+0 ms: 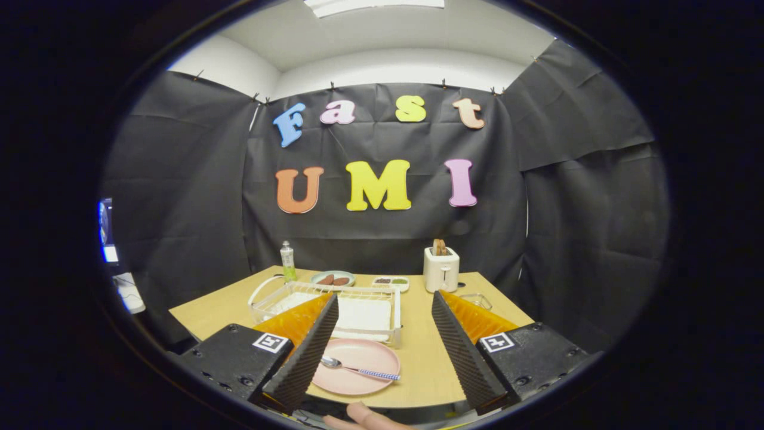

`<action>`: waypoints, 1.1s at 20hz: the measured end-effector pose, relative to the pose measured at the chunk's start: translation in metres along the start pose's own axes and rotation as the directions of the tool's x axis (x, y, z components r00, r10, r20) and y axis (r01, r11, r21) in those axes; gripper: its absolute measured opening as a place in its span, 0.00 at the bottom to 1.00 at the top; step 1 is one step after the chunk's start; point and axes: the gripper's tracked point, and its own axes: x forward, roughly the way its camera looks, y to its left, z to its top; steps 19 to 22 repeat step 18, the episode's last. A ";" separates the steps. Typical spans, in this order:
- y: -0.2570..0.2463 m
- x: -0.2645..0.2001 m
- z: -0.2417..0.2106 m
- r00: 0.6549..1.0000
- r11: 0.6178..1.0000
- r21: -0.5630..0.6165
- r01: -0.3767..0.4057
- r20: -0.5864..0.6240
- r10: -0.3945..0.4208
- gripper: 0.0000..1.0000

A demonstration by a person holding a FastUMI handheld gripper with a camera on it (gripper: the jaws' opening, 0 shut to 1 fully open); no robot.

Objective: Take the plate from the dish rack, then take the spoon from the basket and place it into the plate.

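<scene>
A pink plate (364, 365) lies flat on the wooden table (430, 370), near its front edge. On it rests a spoon (358, 369) with a metal bowl and a blue-and-white patterned handle pointing right. Just behind the plate stands a white wire dish rack (334, 304) with a white tray inside. My gripper (385, 297) is open and raised over the table; the plate and spoon lie below, between the fingers and closer to the left finger (310, 349). Nothing is held.
At the back of the table stand a green soap bottle (288, 261), a plate with brown food (333, 279), a small dish (391, 282) and a white toaster (441, 269) holding bread. A clear container (477, 300) sits behind the right finger. A person's fingertip (364, 415) shows at the table's front edge.
</scene>
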 end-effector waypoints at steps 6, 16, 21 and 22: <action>0.003 0.002 -0.007 1.000 1.000 -0.002 -0.004 -0.012 0.004 1.00; 0.003 0.002 -0.011 1.000 1.000 0.000 -0.003 -0.018 0.003 1.00; 0.002 0.002 -0.012 1.000 1.000 0.002 -0.003 -0.020 0.003 1.00; 0.002 0.002 -0.012 1.000 1.000 0.002 -0.003 -0.020 0.003 1.00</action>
